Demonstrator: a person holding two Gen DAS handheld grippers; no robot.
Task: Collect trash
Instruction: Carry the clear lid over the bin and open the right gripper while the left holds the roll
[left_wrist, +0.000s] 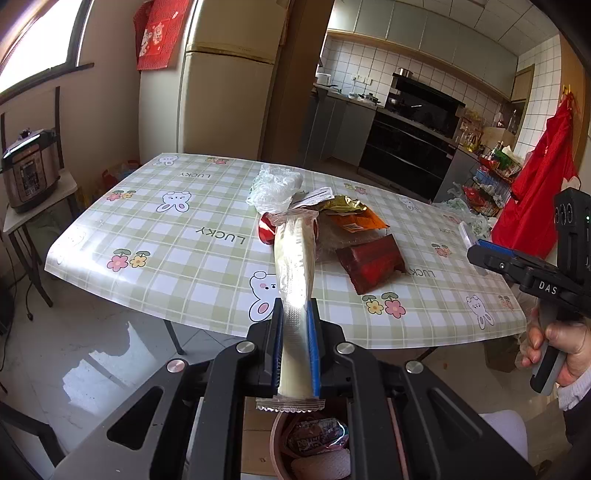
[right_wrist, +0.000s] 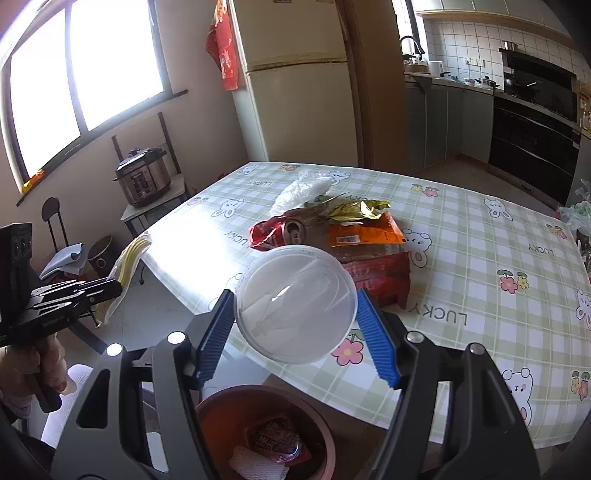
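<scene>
step: mid-collection; both grippers loaded, held off the table's near edge, above the bin on the floor.
L gripper: jaws nearly together, pinching a long clear wrapper w/ pale yellow inside; wrapper sticks out fwd over the table, crimped end pokes out behind the pads.
R gripper: jaws wide, blue pads against the sides of a clear round plastic lid; looks held, not just framed.
bin: reddish-brown, round, directly below both tools; a printed snack packet and white paper already inside.
left on table: crushed red can, orange packet, gold foil, dark red box, crumpled clear bag, all bunched mid-table.
next: prob. drop both loads. Needs each piece centred over the bin mouth before letting go; the wrapper is long & light, may catch the rim or drift out. Lid is wide vs. the opening, so tilt it in.
then: back to the pile.
</scene>
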